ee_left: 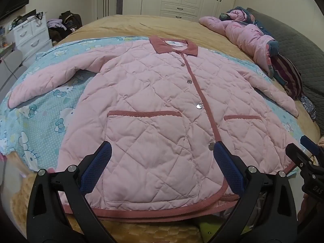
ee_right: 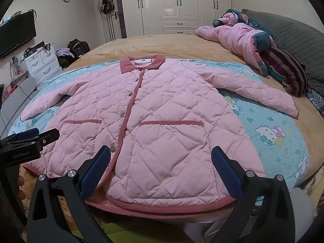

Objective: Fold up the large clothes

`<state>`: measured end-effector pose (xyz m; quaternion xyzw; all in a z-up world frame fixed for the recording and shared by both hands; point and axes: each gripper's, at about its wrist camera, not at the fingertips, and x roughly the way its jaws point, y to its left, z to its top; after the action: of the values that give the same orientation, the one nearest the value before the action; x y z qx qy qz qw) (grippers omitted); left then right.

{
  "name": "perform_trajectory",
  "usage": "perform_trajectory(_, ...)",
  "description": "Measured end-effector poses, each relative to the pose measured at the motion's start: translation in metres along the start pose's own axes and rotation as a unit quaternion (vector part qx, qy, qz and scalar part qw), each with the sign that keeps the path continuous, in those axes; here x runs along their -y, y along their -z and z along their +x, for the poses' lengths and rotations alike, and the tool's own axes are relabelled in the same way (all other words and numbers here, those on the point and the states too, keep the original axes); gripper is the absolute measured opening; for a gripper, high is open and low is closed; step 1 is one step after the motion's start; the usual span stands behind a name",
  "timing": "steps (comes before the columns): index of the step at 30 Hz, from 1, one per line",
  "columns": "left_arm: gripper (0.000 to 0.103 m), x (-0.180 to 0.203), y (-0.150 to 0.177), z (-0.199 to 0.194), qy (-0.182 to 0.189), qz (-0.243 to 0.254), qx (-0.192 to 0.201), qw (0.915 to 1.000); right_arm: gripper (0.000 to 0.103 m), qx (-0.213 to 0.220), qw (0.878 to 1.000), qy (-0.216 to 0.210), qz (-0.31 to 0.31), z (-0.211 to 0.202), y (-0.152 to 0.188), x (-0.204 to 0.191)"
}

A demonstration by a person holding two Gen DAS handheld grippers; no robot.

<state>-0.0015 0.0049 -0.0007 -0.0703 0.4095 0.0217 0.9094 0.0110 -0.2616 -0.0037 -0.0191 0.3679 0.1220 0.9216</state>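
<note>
On the bed (ee_left: pixel 141 26), the pink quilted jacket (ee_left: pixel 154 105) lay flat, front up, buttoned, collar far, hem nearest both grippers, long axis running away from them. Left gripper (ee_left: pixel 162 168) hovered fingers wide over the hem's left half, right gripper (ee_right: pixel 161 167) wide over the right half; neither held anything. Sleeves spread sideways, each nearer its own-side gripper.

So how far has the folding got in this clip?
Done: the pink quilted jacket lies flat, face up and buttoned on the Hello Kitty sheet, both sleeves spread out. In hand: nothing; the left tongs and right tongs hover open over the hem. Left: every fold, sleeves and body.
</note>
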Motion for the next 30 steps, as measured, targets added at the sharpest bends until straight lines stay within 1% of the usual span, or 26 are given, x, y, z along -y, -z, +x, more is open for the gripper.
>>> perform_trajectory(8,0.094,0.003,0.004,0.0,-0.002,0.003,0.0,1.0,0.099,0.0,1.0,-0.001,0.001,0.002,-0.001,0.004)
perform_trajectory(9,0.094,0.003,0.004,0.001,-0.002,0.003,-0.001,1.0,0.099,0.004,1.0,-0.001,-0.001,0.0,0.0,-0.003)
perform_trajectory(21,0.094,0.006,0.009,0.004,-0.002,0.004,-0.003,1.0,0.099,0.001,1.0,-0.008,-0.004,0.006,0.001,-0.005)
perform_trajectory(25,0.094,0.01,0.008,0.009,-0.003,0.006,-0.009,0.9999,0.099,0.007,1.0,-0.013,-0.013,0.01,-0.004,-0.009)
perform_trajectory(27,0.094,0.011,0.005,0.01,-0.005,0.009,-0.009,0.9999,0.099,0.0,1.0,-0.025,-0.004,0.014,-0.009,-0.008)
perform_trajectory(29,0.094,0.013,0.002,0.012,-0.004,0.011,-0.012,0.9999,0.099,-0.002,1.0,-0.026,-0.004,0.018,-0.016,-0.008)
perform_trajectory(30,0.094,0.013,0.0,0.014,-0.002,0.011,-0.016,0.9998,0.099,0.012,0.999,-0.03,-0.002,0.018,-0.019,-0.009)
